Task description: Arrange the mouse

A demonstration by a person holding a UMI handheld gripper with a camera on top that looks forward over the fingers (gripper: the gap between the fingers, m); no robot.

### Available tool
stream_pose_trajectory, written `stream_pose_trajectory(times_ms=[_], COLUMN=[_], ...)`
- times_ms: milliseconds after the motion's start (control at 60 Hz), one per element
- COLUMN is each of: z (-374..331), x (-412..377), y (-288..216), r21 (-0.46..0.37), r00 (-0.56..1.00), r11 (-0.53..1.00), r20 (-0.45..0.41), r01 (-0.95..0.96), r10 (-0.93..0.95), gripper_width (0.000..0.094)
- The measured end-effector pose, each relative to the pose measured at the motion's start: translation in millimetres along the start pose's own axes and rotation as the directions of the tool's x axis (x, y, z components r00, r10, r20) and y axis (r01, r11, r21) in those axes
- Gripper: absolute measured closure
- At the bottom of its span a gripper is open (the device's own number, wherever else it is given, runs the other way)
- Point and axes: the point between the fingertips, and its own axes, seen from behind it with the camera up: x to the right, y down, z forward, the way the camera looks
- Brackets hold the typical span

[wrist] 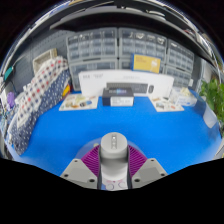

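Gripper view showed the mouse (pixel 112 147) pinched between the fingers (pixel 112 170) at 6 o'clock over the blue bench (pixel 60 140); apparently light, rigid, smooth-shelled, best held by its flanks.

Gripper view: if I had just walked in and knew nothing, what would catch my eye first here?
Probably the bright blue table surface filling the middle. Next, the tongs at the near edge, their purple pads closed on a small grey mouse. Beyond them, across the blue, sits a white box-like machine, with a patterned cloth draped off to one side.
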Motion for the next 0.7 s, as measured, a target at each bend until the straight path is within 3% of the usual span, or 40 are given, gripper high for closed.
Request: stream_pose_trajectory(times_ms=[133,250,450,467,483,567,700], z=[16,18,19,19,18,9,-15], x=[-6,-5,-7,-7,-7,-5,-8], y=[54,55,54,54,55,49,18], r21=[-0.076,-0.032,-0.033,-0.041,-0.051,-0.068,-0.019], r00=[1.000,0.999,1.000,1.000,1.000,1.000,1.000], r11=[0.997,0.999,0.999,0.999,0.999,0.998,1.000], r20=[-0.003,-0.015,-0.003,-0.001,0.001,-0.010,0.013], r01=[0.029,0.038,0.006,0.004,0.002,-0.005,-0.024], r10=[-0.030,-0.039,-0.006,-0.004,-0.002,0.004,0.024], gripper_width=[0.0570,0.0570,0.0441,0.0423,0.0319,0.0068,0.0053])
